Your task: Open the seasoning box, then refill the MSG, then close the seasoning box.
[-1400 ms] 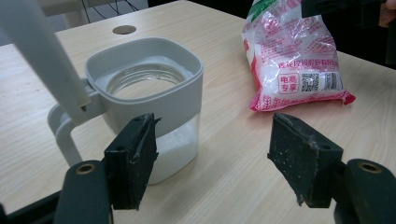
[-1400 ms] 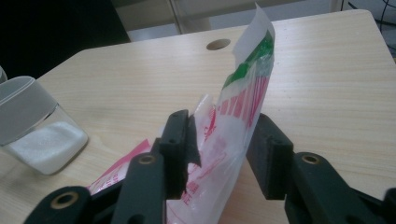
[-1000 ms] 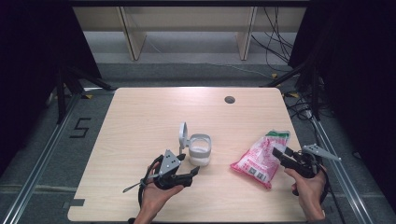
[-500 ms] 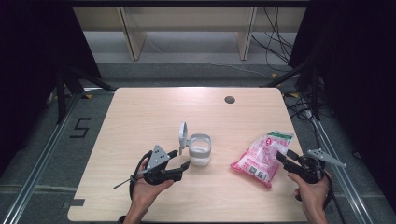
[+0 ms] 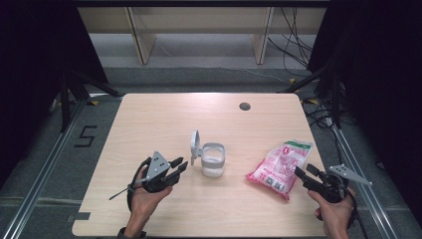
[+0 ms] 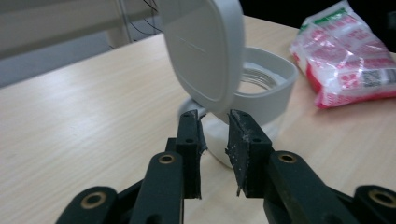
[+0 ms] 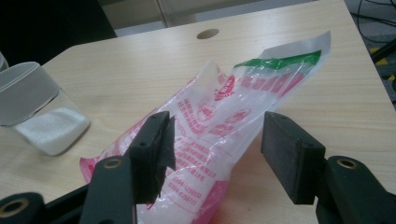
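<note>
Left claw (image 6: 214, 154) narrowed, empty, just short of the jar (image 6: 261, 100).
Its jaws have just been closing; right claw (image 7: 212, 154) gapes around the bag (image 7: 224, 126), pads clear.

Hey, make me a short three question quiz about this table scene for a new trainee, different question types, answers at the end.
1. True or false: the lid of the clear container stands open.
2. Which thing lies right in front of the right hand-held gripper? A) the pink and white bag B) the container C) the round hole in the table
3. Fill in: the left hand-held gripper has just been closing its jaws, and between them there is ____.

Key: 1 true. 2 A. 3 nothing; the left gripper view shows its jaws narrowed with an empty gap, short of the container.
</note>
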`<move>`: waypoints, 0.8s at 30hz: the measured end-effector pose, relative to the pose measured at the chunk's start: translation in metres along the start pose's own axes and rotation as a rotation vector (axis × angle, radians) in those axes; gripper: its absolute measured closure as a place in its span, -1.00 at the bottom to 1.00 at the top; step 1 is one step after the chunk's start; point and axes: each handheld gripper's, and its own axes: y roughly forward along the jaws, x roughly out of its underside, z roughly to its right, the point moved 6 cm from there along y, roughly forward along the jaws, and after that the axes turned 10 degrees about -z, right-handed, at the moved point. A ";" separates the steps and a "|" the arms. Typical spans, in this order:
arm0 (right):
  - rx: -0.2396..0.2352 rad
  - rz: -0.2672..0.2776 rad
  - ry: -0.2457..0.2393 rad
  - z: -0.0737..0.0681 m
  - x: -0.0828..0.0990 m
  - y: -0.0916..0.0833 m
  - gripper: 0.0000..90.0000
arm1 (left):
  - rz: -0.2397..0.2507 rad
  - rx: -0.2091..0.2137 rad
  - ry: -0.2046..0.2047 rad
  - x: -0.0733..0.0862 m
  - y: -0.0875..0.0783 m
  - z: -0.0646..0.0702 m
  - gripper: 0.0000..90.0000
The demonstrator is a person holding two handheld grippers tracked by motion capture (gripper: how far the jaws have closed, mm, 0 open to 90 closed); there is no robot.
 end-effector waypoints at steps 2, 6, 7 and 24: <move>-0.001 -0.007 0.020 -0.005 0.001 -0.001 -0.04 | 0.003 -0.015 0.015 0.000 0.000 -0.004 0.79; -0.013 0.004 0.013 -0.010 0.003 -0.001 -0.04 | 0.008 -0.032 0.015 0.001 0.000 -0.008 0.90; -0.023 -0.003 0.009 -0.012 0.003 -0.002 -0.04 | 0.007 -0.037 0.015 0.001 0.000 -0.009 0.92; -0.046 0.002 -0.078 -0.033 0.009 -0.008 -0.04 | 0.024 -0.027 -0.027 -0.013 0.013 -0.020 0.99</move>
